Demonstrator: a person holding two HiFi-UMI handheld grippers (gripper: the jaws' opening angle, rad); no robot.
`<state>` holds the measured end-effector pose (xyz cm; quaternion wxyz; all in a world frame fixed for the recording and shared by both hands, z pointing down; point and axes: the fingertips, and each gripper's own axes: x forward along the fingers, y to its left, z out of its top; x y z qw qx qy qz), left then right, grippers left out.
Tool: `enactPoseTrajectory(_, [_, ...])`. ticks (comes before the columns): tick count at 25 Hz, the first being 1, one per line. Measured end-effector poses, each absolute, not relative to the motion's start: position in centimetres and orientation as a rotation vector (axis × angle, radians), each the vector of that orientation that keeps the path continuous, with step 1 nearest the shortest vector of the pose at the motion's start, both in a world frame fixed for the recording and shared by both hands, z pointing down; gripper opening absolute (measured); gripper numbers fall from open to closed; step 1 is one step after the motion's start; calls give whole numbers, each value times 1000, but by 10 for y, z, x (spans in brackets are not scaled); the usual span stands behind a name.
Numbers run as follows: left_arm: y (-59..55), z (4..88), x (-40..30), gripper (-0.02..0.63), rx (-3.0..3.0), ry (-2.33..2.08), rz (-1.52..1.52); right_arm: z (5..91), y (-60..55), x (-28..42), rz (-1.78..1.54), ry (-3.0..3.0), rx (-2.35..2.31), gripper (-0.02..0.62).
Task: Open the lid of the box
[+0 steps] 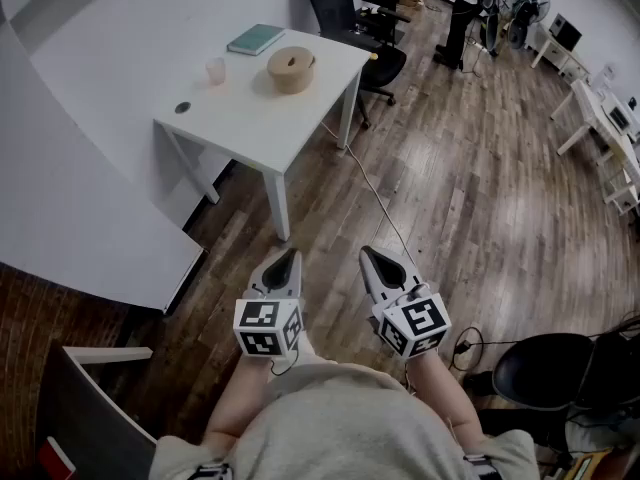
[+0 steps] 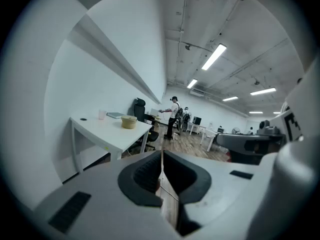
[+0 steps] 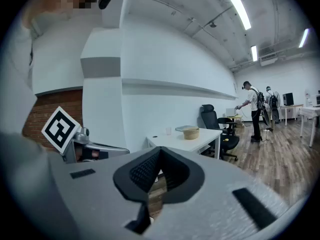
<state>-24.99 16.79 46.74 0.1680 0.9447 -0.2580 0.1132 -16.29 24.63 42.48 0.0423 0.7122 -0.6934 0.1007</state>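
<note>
Showing box [image 1: 291, 74] w/ lid [image 1: 291, 60] top (head view)

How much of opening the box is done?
Nothing yet: the lid sits on the box on the table. The left gripper and right gripper are shut, empty, well short of the table. Left: walk over, grip the lid, lift it.

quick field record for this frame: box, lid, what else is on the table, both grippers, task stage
box: round, tan, on the white table
lid: on, closed
also on table: pale cup, teal book, small dark disc
left gripper: shut, empty, over the wood floor, short of the table
right gripper: shut, empty, beside the left one
task stage: not started, nothing touches the box
</note>
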Motion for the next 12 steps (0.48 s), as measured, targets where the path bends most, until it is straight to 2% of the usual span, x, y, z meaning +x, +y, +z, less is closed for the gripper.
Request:
enactPoseTrajectory(6, [259,461,-266,14,2690,-698,359,416,322,-185,278,-2141,2174,-2])
enactPoseTrajectory(12, [293,454,-285,14,2703,-744,369,420,357,-196,317,-2173,2189,0])
